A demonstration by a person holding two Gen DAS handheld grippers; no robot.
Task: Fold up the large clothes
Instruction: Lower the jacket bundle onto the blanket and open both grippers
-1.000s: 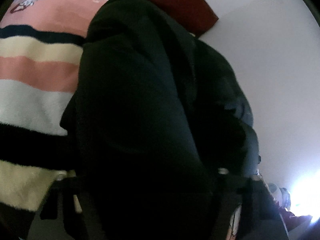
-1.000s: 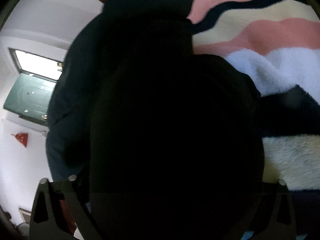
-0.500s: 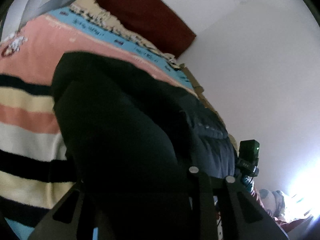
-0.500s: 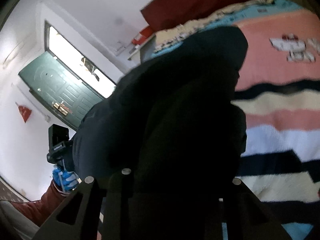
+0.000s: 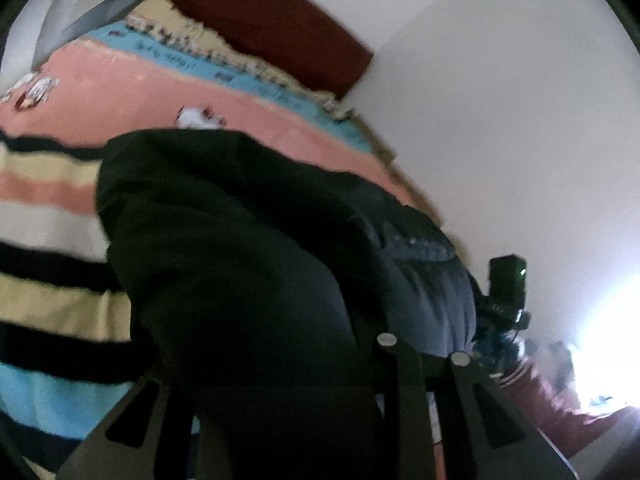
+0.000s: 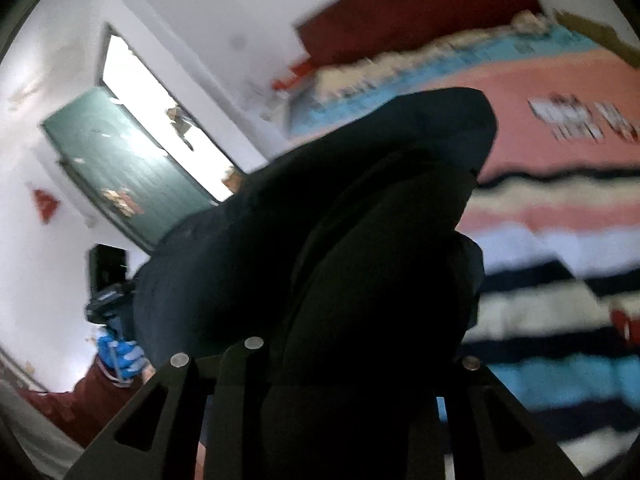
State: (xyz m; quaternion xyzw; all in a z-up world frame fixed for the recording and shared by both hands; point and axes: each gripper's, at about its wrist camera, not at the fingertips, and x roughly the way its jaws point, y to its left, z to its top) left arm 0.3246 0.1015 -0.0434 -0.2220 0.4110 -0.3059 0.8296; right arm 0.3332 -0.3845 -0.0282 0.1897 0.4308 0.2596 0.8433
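Here, both tools grip the dark garment — the left tool has its jaws closed narrow on a thick bunch of the fabric, and the right tool is likewise clamped on a fold. The garment hangs up off the striped blanket on the bed, its far end still resting near the pink band. 2 grips — blurred frames.

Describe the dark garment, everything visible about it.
The dark garment is a bulky black-to-navy piece, seemingly padded, with quilted stitching showing on one part. It is bunched and draped, lifted above the striped blanket. The left gripper and right gripper are each shut on an edge of it, the cloth hanging between them.
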